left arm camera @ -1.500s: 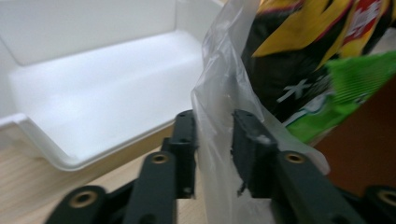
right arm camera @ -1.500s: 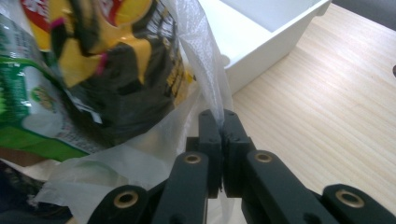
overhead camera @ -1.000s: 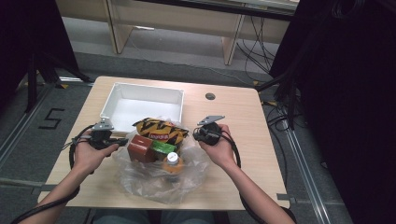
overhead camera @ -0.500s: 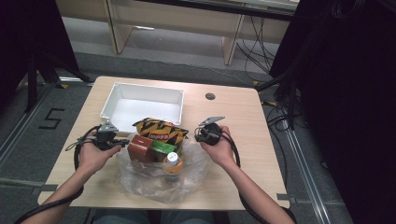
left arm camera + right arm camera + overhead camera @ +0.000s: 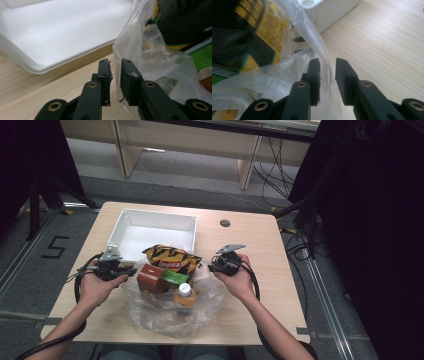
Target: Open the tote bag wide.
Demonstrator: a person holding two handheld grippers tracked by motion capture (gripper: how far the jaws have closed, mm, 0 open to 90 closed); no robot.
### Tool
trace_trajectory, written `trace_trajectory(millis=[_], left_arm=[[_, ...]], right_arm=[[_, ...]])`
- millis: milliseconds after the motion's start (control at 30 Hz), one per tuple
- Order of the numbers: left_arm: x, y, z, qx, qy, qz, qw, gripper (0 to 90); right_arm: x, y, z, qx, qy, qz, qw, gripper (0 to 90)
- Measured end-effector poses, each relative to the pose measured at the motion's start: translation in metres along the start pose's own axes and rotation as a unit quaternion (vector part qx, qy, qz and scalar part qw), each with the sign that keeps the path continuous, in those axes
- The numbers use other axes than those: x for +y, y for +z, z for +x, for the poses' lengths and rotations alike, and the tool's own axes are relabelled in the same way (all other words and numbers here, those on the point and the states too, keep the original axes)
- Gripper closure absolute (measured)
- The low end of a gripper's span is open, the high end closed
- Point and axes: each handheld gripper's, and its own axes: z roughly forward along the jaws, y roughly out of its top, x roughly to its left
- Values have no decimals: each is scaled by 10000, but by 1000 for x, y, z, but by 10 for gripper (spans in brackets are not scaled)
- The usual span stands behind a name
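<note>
A clear plastic bag [image 5: 165, 317] lies on the table's near half. In it are a black-and-yellow snack bag [image 5: 170, 257], a brown box [image 5: 150, 279], a green pack [image 5: 176, 277] and a white-capped bottle [image 5: 186, 292]. My left gripper [image 5: 131, 270] is at the bag's left edge. Its jaws have just been opening and stand a little apart [image 5: 115, 62], with the bag's film [image 5: 130, 42] loose between them. My right gripper [image 5: 211, 267] is at the bag's right edge. Its jaws have also just been opening, and film [image 5: 312, 32] hangs in their gap [image 5: 327, 62].
A white tray [image 5: 155, 212] with nothing in it stands just behind the bag, and its rim [image 5: 50, 67] is close to my left jaws. A round cable hole [image 5: 225, 223] sits in the tabletop at the back right. Bare wood [image 5: 382, 42] stretches to the right of the bag.
Both hands stay almost where they were, one at each side of the bag. The bag and the things in it lie as before.
</note>
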Motion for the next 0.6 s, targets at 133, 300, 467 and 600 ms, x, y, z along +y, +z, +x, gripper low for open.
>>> trace_trajectory(millis=[133,300,467,600], left_arm=[[4,-14,2,85,14,-177,9998,686],[7,-24,2,118,-145,-491,9986,632],[12,-30,0,137,-167,-632,9978,584],[15,-34,-2,153,-97,-731,9972,552]], right_arm=[[3,-13,1,39,7,-233,9997,689],[9,-26,4,76,-28,-475,9988,663],[15,-35,7,69,-99,-673,9977,641],[19,-41,10,110,-115,-816,9965,631]])
